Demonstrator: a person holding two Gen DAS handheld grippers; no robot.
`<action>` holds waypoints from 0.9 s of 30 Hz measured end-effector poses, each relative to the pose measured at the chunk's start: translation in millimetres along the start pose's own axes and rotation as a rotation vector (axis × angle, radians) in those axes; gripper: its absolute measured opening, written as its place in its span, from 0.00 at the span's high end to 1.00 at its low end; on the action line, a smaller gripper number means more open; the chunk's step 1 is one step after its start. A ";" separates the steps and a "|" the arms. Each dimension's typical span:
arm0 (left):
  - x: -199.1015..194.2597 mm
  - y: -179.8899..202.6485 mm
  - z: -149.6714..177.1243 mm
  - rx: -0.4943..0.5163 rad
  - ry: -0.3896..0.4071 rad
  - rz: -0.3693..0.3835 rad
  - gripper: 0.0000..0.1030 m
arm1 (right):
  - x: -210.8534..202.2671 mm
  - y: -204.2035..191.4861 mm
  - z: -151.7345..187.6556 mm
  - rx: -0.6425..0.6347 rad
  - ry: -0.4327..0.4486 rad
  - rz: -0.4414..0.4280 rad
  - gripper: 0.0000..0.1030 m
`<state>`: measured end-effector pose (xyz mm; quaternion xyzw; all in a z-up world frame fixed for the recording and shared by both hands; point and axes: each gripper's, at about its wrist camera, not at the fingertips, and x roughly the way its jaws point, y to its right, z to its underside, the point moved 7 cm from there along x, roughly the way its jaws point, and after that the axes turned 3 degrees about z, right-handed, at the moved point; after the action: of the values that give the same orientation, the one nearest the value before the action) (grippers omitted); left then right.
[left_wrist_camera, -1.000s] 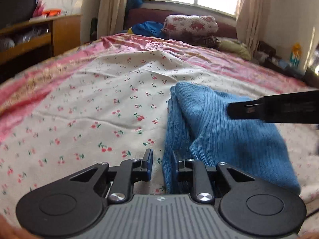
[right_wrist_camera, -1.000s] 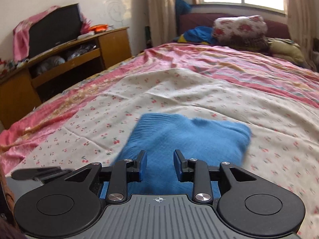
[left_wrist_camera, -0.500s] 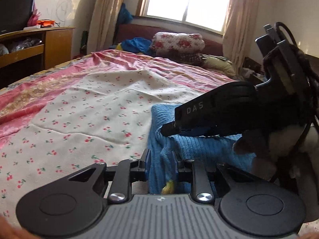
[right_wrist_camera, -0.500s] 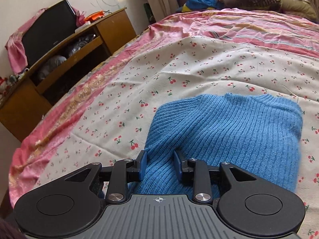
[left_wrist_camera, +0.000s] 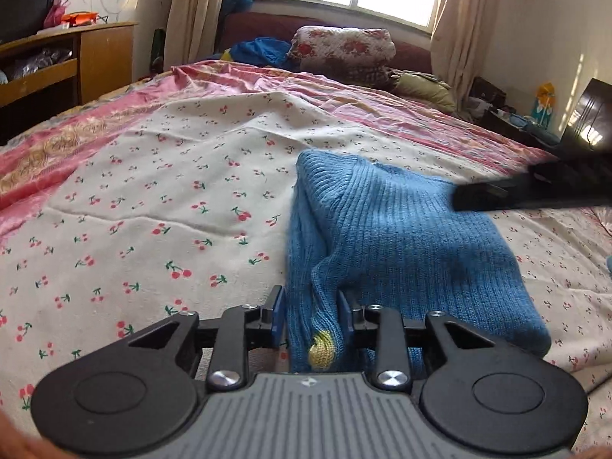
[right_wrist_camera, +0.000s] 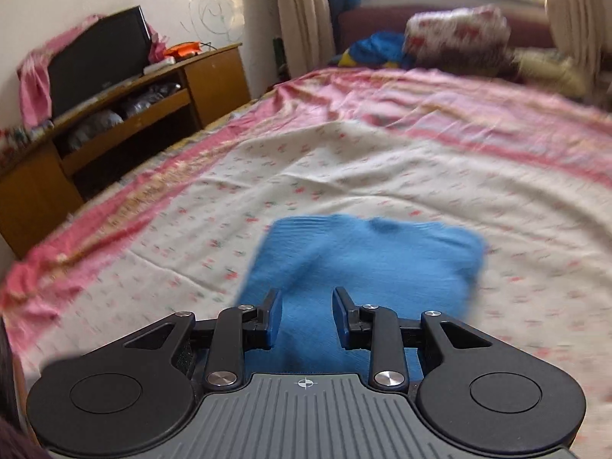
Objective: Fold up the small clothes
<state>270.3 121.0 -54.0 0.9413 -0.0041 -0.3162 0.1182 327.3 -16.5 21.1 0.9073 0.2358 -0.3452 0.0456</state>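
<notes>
A blue ribbed knit sweater [left_wrist_camera: 401, 237] lies folded on the cherry-print sheet [left_wrist_camera: 172, 206], with a small yellow patch near its front edge. My left gripper [left_wrist_camera: 309, 313] sits at the sweater's near left corner. Its jaws are opening, a bunched fold of the knit stands between them, and the left pad is just off the cloth. In the right wrist view, which is blurred, the sweater [right_wrist_camera: 367, 256] lies below my right gripper [right_wrist_camera: 306, 317], whose jaws stand apart with nothing in them. One black finger [left_wrist_camera: 505, 191] of the right gripper reaches over the sweater's far right side.
The sheet lies over a pink bedspread [left_wrist_camera: 420, 114]. Pillows and a rolled floral quilt [left_wrist_camera: 344, 49] pile up at the headboard under the window. A wooden cabinet [right_wrist_camera: 126, 114] with a dark screen stands left of the bed. A dark nightstand [left_wrist_camera: 589, 114] stands on the right.
My left jaws have widened around the sweater's fold. The right gripper, which was pressed low across the sweater half a second ago, has pulled back to the right and risen.
</notes>
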 end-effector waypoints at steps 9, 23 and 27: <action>-9.3 -4.0 -3.1 -0.042 0.002 -0.015 0.60 | -7.0 51.1 46.9 0.173 -0.079 0.033 0.61; 18.5 0.5 -32.2 -0.062 -0.075 0.167 0.53 | 31.6 69.5 57.6 0.429 -0.122 -0.190 0.30; 27.0 -6.2 -34.9 0.023 -0.095 0.148 0.31 | 40.9 61.4 55.3 0.442 -0.113 -0.235 0.24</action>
<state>312.2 132.5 -44.4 0.9238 -0.0828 -0.3507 0.1299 348.6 -68.2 -52.2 0.8409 0.2556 -0.4413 -0.1812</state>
